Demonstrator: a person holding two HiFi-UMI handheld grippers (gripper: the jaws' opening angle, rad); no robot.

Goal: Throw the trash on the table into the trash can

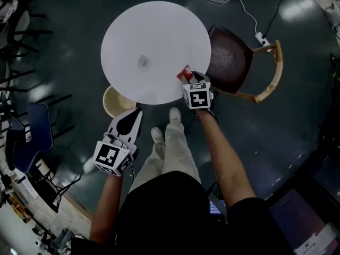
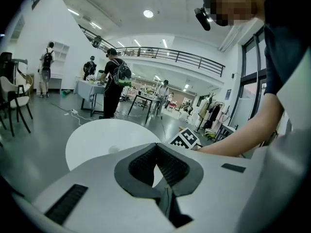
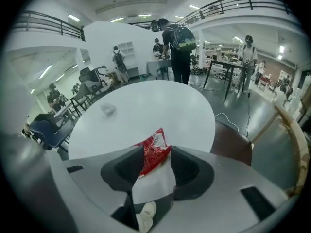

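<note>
A red snack wrapper [image 1: 184,72] lies at the near right edge of the round white table [image 1: 159,31]. My right gripper [image 1: 193,78] is open and sits low over that edge. In the right gripper view the wrapper [image 3: 155,144] lies between the spread fingers [image 3: 121,169], and the pads do not press on it. A small crumpled clear scrap [image 1: 143,61] rests near the table's middle. A woven trash can [image 1: 114,101] stands on the floor, half under the table's near left edge. My left gripper [image 1: 133,116] is shut and empty, beside and just nearer than the can.
A brown wooden-armed chair [image 1: 234,62] stands right of the table, close to my right gripper. A blue chair [image 1: 32,134] is at the far left. A white cable and power strip [image 1: 260,36] lie on the dark floor behind. People stand in the background.
</note>
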